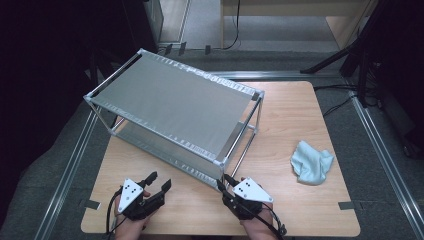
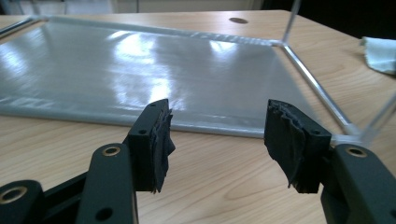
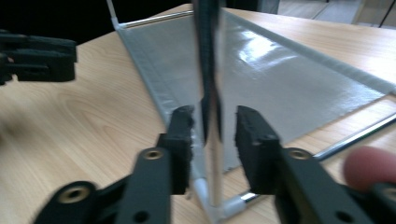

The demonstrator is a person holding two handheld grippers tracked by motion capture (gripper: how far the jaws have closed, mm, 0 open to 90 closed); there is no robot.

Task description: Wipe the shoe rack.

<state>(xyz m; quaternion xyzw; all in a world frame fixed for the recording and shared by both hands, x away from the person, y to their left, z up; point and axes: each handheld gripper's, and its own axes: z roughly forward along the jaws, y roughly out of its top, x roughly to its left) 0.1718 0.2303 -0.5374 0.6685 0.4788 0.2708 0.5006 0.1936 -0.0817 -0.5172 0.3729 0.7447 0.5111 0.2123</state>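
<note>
On the wooden surface [image 1: 280, 125] stands a two-level rack [image 1: 175, 100] of metal tubes with grey fabric shelves, set at an angle and taking up the left and middle. Near the front edge, the left hand-held gripper [image 1: 159, 181] hovers just before the rack's long front side, apart from it. Its jaws stand wide apart with nothing between them; in the left gripper view [image 2: 217, 140] they frame bare wood, and the lower shelf [image 2: 140, 70] lies just beyond the padded fingertips [image 2: 159, 140].

At the rack's near corner, the right hand-held gripper [image 1: 223, 181] meets the upright post [image 1: 220, 169]. In the right gripper view [image 3: 214, 128] that post [image 3: 210, 93] rises between the two jaws, which sit close on either side of it. A thin gap shows at each pad, so a firm clamp cannot be confirmed; the jaws look nearly closed around the post rather than pressing on it. The post's foot joins the lower frame tubes [image 3: 233, 201] just under the jaws. The left hand-held gripper shows dark and blurred at the upper left of this view [image 3: 37, 58].

A crumpled pale blue cloth [image 1: 311, 162] lies on the right part of the surface, well apart from rack and grippers.
</note>
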